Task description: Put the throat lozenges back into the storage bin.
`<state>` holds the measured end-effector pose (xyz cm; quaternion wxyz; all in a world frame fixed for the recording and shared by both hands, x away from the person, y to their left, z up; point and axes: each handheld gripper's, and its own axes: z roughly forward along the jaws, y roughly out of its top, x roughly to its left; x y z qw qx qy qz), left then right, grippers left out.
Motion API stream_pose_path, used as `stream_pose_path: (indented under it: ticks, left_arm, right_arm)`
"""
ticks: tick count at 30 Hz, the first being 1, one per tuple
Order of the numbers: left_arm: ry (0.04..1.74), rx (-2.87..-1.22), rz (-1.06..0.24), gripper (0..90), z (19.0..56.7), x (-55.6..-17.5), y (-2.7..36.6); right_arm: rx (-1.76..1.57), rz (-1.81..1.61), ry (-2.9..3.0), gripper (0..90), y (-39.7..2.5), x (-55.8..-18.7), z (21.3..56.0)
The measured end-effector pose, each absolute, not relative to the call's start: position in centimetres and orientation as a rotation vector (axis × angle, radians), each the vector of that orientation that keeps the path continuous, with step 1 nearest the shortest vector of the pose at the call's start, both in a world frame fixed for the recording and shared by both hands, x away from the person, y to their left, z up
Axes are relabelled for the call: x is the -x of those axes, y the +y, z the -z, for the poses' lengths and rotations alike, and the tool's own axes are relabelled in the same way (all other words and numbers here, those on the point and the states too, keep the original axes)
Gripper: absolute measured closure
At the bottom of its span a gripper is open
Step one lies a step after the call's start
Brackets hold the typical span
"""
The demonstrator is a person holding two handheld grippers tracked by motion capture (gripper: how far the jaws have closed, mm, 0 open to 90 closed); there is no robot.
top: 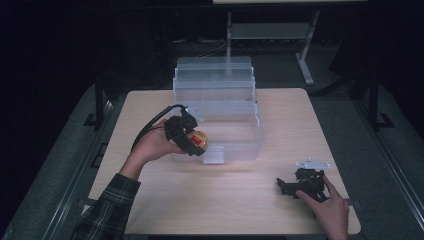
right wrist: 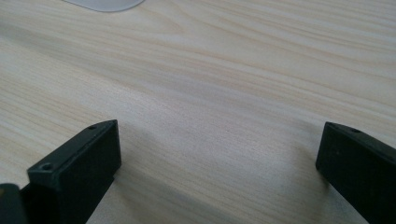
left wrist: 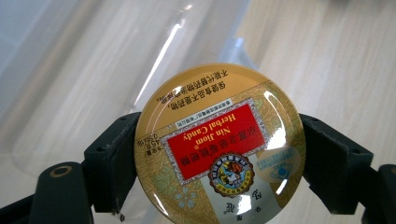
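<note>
Left gripper jaws clamp round candy tin beside clear bin. Right gripper jaws spread, empty, on worktop. Likely advice: lift tin over bin wall, keep level, then let go.

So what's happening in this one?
A person at a wooden table works with a handheld gripper in each hand. The left gripper is shut on a round herbal candy tin and holds it at the front left of a clear plastic drawer unit, by its pulled-out bottom drawer. The right gripper rests open on the table near the right front corner, holding nothing.
</note>
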<state>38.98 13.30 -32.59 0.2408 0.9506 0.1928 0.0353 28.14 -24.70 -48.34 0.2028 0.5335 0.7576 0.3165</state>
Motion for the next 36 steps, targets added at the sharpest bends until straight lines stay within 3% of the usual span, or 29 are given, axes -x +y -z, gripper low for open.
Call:
stream_pose_path:
  ticks: [36]
  left_arm:
    - [0.735, -2.590, -0.200, 19.6, 33.4, -43.8, 17.5]
  right_arm:
    - [-1.489, -0.883, 2.115, 0.0, -24.7, -28.1, 48.4]
